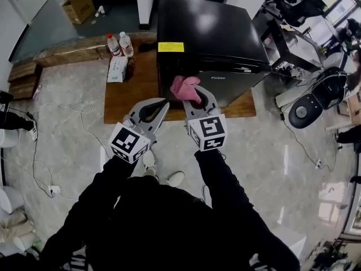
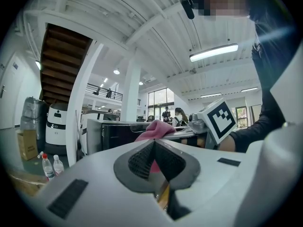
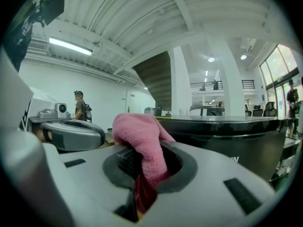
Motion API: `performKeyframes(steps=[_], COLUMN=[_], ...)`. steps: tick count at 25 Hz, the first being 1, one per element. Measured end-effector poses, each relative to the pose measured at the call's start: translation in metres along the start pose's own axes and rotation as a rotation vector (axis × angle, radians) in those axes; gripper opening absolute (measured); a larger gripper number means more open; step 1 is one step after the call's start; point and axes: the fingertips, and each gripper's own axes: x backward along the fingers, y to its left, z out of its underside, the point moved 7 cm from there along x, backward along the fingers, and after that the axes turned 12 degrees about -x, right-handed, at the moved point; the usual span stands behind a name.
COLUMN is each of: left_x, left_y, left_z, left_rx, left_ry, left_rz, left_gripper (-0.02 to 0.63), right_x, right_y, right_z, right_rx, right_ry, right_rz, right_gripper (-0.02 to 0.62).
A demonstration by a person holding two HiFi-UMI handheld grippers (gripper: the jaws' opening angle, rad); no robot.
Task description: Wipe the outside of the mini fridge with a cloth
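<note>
The black mini fridge stands just ahead. The right tongs pinch the pink cloth near the top edge of the fridge's front. The left tongs are pressed together and empty. Wiping seems about to start. The next move calls for pressing the cloth flat and sweeping it across the door.

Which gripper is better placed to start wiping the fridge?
Right: the right gripper is shut on the pink cloth at the mini fridge's front edge. The left gripper is shut and empty beside it.
</note>
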Motion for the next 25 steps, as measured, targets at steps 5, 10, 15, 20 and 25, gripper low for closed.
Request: performKeyframes(steps=[5,10,15,20,25], left_x=[-0.004,-0.011,-0.018,-0.026,-0.035], left_y=[0.017,0.037,0.051,0.057,0.064], left_z=[0.007,0.021,0.031,0.051,0.083], left_rx=[0.014,0.026,0.04,0.04,0.039], left_ry=[0.0,0.001,-0.005,-0.026,-0.032], left_rz=[0.014,0.03,0.054,0.086,0.138], left_gripper=[0.006,0.006,0.006,0.006,0.006], right_x=[-0.026,-0.049,-0.059,-0.065,-0.076], right_y=[-0.005,-0.009,-0.007,-0.01,-0.013], right_z=[0.005,0.01,0.011,0.025,0.051], right_rx=[-0.022,-0.036,-0.02,-0.021,-0.02], right_ry=[0.031,0.031,0.018,0.01,0.036], right_rz=[0.026,0.051,0.069,0.093,0.124], right_gripper=[0.057,0.057,0.057,0.057,0.057])
